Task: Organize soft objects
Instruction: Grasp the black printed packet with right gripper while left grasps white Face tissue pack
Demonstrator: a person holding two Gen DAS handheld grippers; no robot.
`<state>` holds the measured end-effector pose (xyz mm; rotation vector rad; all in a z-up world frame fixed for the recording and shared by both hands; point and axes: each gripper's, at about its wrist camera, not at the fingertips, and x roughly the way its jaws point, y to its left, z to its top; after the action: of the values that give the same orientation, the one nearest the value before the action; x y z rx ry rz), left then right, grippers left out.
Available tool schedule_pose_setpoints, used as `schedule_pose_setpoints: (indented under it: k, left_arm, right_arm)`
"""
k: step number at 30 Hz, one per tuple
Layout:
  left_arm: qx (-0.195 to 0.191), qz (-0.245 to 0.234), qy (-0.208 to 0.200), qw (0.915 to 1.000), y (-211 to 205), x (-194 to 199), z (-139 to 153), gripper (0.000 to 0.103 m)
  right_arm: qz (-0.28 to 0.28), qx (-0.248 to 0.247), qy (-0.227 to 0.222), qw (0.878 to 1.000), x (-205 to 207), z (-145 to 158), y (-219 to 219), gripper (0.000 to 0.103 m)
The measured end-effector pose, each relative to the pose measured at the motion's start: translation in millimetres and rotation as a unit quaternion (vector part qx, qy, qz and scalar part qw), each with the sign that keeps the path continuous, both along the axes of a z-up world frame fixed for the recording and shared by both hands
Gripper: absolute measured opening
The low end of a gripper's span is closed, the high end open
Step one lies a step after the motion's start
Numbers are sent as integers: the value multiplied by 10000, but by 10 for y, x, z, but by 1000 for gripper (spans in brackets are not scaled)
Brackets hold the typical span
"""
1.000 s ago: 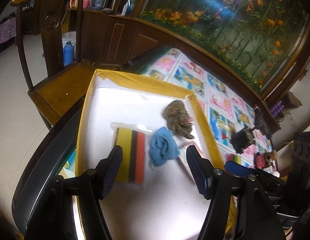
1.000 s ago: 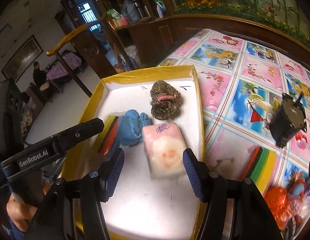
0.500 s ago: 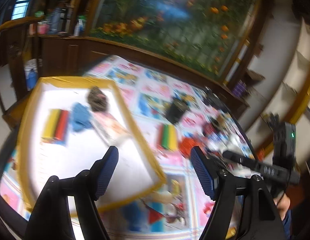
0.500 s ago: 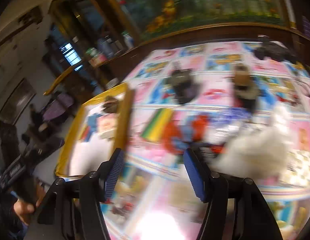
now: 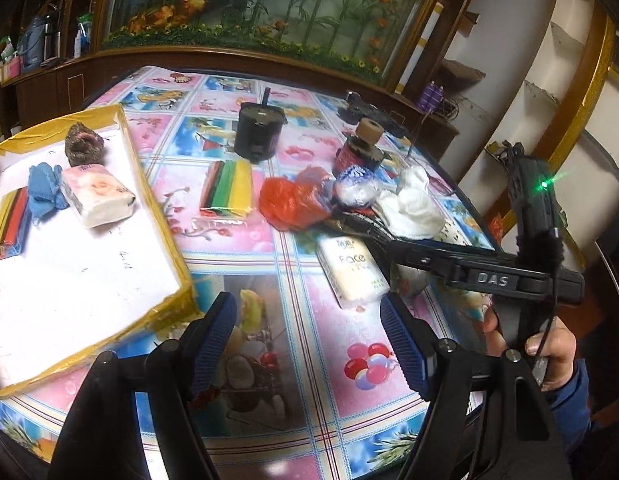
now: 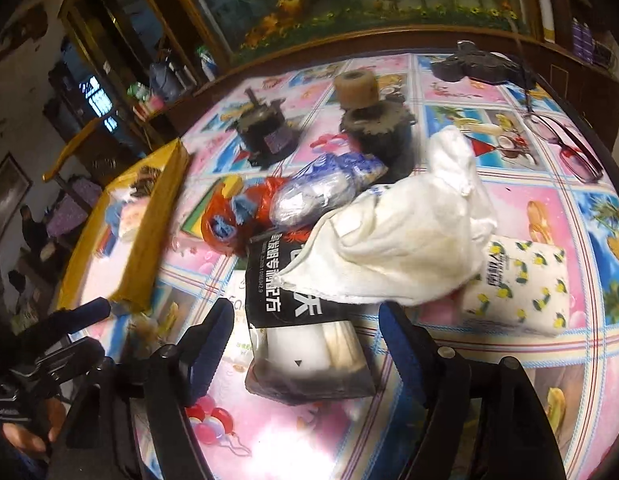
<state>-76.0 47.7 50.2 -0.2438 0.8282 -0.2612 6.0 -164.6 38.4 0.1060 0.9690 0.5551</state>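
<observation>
The yellow-rimmed white tray (image 5: 165, 236) at the left holds a pink tissue pack (image 5: 97, 196), a blue cloth (image 5: 43, 192), a brown knit lump (image 5: 83, 146) and a striped sponge pack (image 5: 11, 220). My left gripper (image 5: 309, 344) hangs open and empty over the tablecloth, near a white "Face" tissue pack (image 5: 351, 276). My right gripper (image 6: 309, 344) is opening its jaws. A black packet (image 6: 305, 320) lies between its fingers, and the pads are clear of it. A white cloth (image 6: 401, 248) drapes over that packet, beside a lemon-print tissue pack (image 6: 521, 292).
A striped sponge pack (image 5: 227, 186), a red plastic bag (image 5: 293, 204) and a blue-white bag (image 5: 355, 186) lie mid-table. A black motor (image 5: 257, 132), a geared spool (image 5: 359, 148) and glasses (image 6: 565, 144) sit farther back. A hand (image 5: 549, 344) holds the right gripper's handle.
Both grippers swung right, away from the tray to the cluttered table. The pink tissue pack stayed in the tray. The right jaws stand wider.
</observation>
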Motion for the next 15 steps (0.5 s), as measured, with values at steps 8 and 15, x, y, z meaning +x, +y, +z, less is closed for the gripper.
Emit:
schedule_pose_setpoints:
  k: [8, 15]
  left_arm:
    - [66, -209, 245, 9995, -155, 72, -84, 74]
    - [84, -388, 420, 9983, -407, 327, -189, 80]
  right_arm:
    - [-8, 157, 152, 9998, 203, -133, -69, 52]
    - [-492, 80, -141, 9987, 197, -86, -323, 48]
